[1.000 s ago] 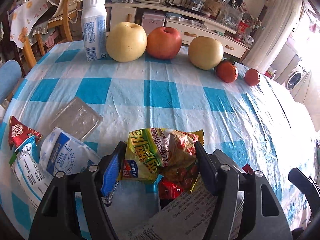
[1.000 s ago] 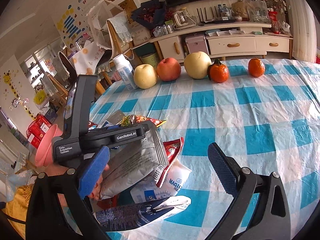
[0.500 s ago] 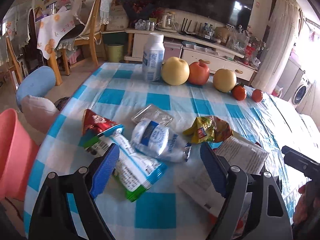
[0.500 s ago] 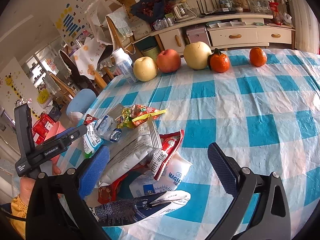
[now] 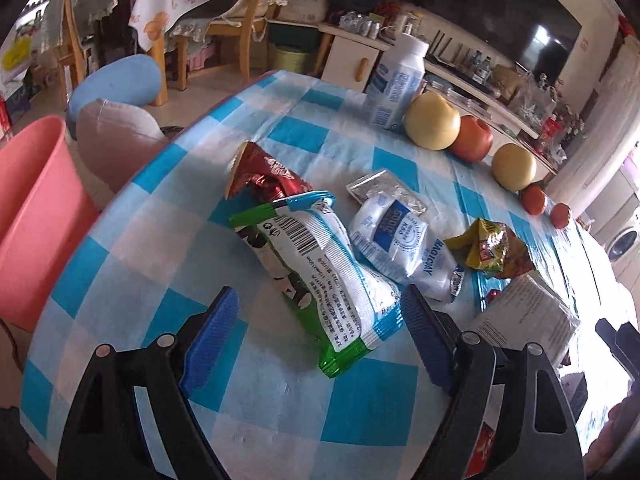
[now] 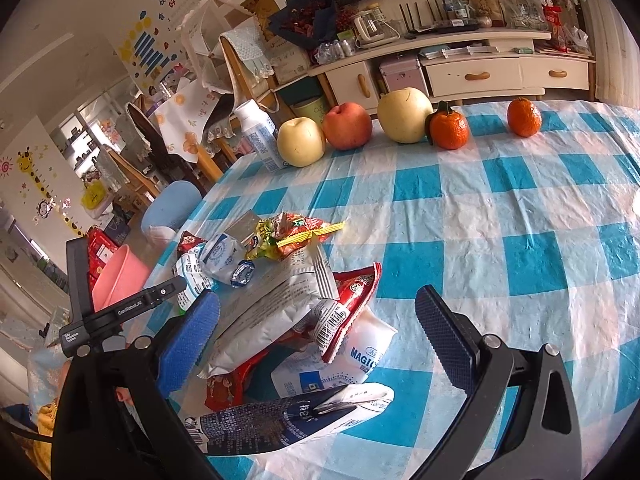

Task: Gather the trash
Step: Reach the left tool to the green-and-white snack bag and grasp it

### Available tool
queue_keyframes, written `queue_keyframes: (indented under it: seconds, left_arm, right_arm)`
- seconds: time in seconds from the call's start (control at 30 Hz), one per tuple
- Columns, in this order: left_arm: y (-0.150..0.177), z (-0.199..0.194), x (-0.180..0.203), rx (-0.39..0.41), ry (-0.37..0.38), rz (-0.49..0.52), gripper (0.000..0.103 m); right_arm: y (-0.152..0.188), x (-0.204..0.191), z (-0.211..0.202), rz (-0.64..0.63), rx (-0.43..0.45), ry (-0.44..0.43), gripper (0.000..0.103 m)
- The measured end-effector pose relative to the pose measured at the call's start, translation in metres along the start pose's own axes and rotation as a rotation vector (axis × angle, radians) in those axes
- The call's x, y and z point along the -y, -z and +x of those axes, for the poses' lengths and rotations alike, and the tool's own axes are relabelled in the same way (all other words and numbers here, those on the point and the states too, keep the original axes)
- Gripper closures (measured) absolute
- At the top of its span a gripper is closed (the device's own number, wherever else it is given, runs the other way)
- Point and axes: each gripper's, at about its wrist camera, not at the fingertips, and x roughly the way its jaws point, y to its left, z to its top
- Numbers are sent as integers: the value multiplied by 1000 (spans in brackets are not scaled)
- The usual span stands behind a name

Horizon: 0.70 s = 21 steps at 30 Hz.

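Though partly overlapped, red wrapper (image 6: 357,285) under grey packet (image 6: 276,308).

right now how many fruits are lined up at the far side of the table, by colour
yellow fruits: 2
red apple: 1
oranges: 2
total: 5

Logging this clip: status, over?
Left gripper open, astride green-white wrapper. Right gripper open over grey packet pile. Pink bin beside table, path clear.
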Motion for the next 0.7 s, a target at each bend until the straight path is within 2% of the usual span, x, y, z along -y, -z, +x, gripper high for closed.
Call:
queue_keyframes:
  seconds: [0.13,0.2,0.23,0.27,0.3,0.37,0.57,0.7]
  left_arm:
    - [-6,11,-1,4,7,-70,20]
    - [-9,18,1,-7,-15,-86,20]
    - [-10,22,1,-15,-33,-95,23]
    - [-10,25,1,-21,-41,-104,31]
    - [-10,27,1,-16,-47,-108,32]
    - [-11,28,4,-11,-52,-98,42]
    - [-7,26,8,9,-44,-66,55]
    - [-4,21,10,12,-34,-45,60]
  right_arm:
    - [1,-2,0,-9,-3,3,4]
    - [1,-2,0,-10,-3,1,4]
    - [1,-3,0,-11,-3,0,4]
    - [1,-3,0,-11,-3,-1,4]
    - [1,-3,0,-13,-3,-2,4]
    - [1,-3,-1,-17,-3,-6,4]
    - [6,0,-6,-2,-9,-25,4]
    - [10,6,-9,18,-14,-28,4]
